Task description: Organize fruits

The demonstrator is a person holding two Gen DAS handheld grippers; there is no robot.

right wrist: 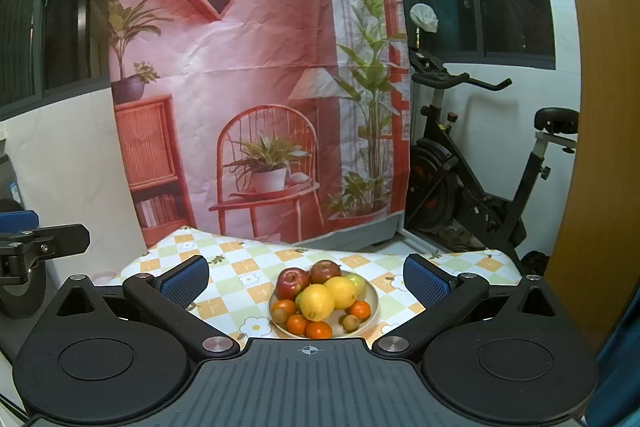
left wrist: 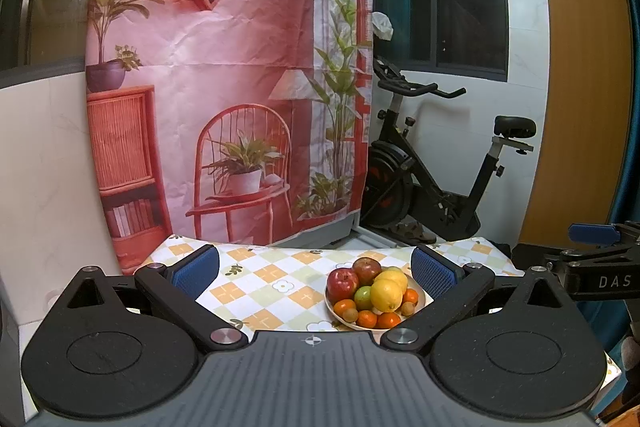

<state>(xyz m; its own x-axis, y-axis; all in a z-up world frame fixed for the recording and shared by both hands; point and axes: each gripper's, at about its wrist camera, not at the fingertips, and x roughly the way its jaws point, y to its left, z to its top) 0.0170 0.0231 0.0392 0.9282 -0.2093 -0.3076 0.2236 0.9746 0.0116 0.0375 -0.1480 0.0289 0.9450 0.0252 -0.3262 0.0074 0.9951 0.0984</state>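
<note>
Right wrist view centres the plate (right wrist: 374, 301) of fruit between the right gripper (right wrist: 306, 279)'s spread, empty jaws; the left gripper (left wrist: 316, 273), also spread empty, has it off to its right, so right looks better aligned.

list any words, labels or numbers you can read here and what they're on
"DAS" in white letters on the black body of the right tongs, seen at the edge of the left wrist view.
The book spines printed on the backdrop are too blurred to read.
No other text shows.
</note>
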